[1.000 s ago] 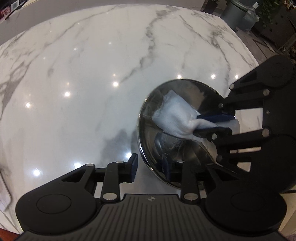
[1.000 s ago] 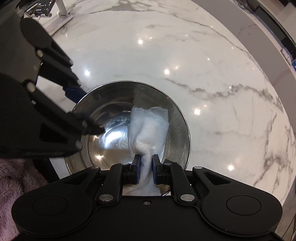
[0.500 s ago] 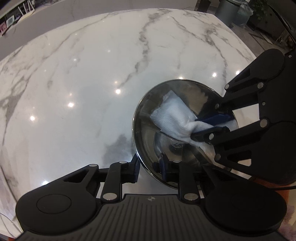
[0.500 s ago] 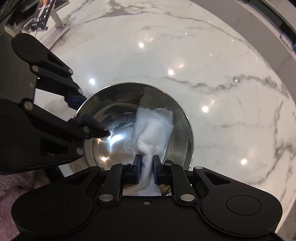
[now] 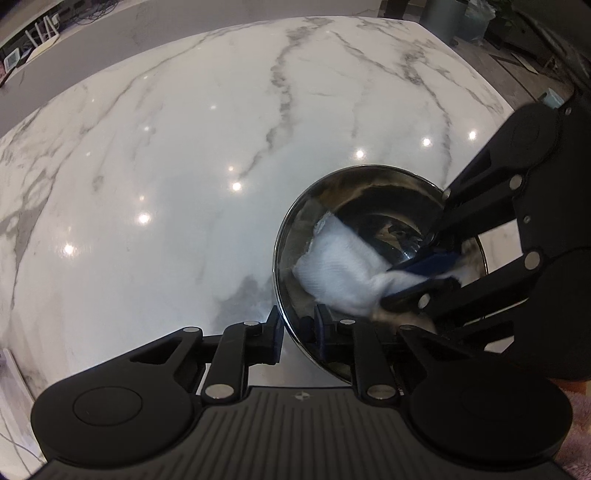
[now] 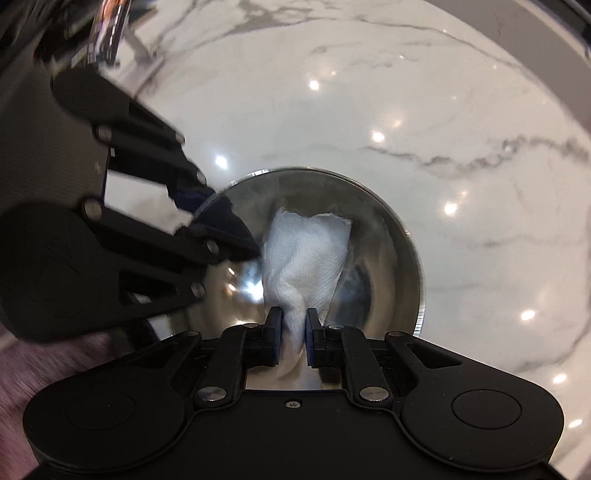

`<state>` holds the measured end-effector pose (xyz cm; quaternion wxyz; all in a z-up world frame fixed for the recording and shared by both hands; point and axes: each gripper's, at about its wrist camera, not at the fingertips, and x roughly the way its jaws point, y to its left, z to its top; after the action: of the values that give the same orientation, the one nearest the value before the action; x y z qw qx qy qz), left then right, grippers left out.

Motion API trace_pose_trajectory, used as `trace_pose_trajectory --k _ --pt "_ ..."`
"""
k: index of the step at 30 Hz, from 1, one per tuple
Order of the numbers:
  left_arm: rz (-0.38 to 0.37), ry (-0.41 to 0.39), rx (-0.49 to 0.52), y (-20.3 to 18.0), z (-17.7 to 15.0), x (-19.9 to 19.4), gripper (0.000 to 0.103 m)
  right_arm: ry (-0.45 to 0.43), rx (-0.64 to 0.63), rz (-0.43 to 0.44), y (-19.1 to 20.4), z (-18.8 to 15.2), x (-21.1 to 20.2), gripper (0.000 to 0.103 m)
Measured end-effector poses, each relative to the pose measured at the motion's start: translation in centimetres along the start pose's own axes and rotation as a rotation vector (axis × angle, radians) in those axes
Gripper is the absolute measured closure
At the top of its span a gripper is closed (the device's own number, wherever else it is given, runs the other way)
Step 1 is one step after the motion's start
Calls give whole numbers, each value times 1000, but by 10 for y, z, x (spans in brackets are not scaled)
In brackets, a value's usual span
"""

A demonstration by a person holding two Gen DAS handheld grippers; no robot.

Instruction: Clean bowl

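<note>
While the left claw (image 5: 298, 330) has just been closing onto the bowl (image 5: 295, 236) rim between its pads, the right claw (image 6: 292, 334) stays clamped on the paper towel (image 6: 306, 251), mid-wipe inside, ahead of it. Next: sweep the wall, bowl steadied.

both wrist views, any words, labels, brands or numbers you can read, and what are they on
No text can be read in either view.
Left gripper body: a small embossed mark, a logo shape, not letters.
Right gripper body: a small mark at the centre, too small to read.
Dark object on a stand at the table's far corner: coloured print, too blurred to read.
Bowl, paper towel, marble table: no print.
</note>
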<state>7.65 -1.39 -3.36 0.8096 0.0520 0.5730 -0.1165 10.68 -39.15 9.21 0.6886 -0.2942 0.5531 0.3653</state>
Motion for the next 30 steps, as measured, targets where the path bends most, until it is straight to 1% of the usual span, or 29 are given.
trace_pose_trajectory --k 2,5,6,11,13,15,17,19,21,23,25,26,27,30 --pt "10 -3 15 -1 2 0 87 11 -70 -78 2 -8 -8 92" --pt "29 -10 28 -1 4 -1 87 -3 -125 -157 3 -18 -18 92" --pt "34 -12 27 -1 5 -1 87 -6 -128 -166 2 -20 -20 92" --pt "37 -11 -12 0 4 -1 83 -18 -91 -148 -11 -34 -34 92" --pt "11 4 -45 2 3 -1 79 -25 -70 -133 -20 -43 -43 92" --pt "-36 22 -80 5 -1 0 76 -31 -52 -121 -29 -52 -51 92" --pt "-62 26 -89 5 -3 0 71 -37 -38 -113 -38 -65 -62 92" --pt "-70 16 -78 2 -5 -1 71 -41 -28 -108 -42 -71 -68 92" --pt "-63 4 -62 0 -6 -3 71 -46 -12 -103 -50 -82 -76 92" --pt "-44 -39 -23 -1 -7 -6 73 -53 11 -97 -59 -95 -86 93" --pt "-35 -59 10 -2 -7 -7 74 -64 25 -93 -63 -103 -93 93" --pt "-33 -63 27 -2 -7 -7 74 -70 34 -92 -65 -106 -95 93" --pt "-33 -65 44 -3 -6 -7 74 -75 40 -92 -58 -95 -86 93" --pt "-36 -66 68 -2 -4 -7 75 -92 68 -82 -64 -99 -89 93"
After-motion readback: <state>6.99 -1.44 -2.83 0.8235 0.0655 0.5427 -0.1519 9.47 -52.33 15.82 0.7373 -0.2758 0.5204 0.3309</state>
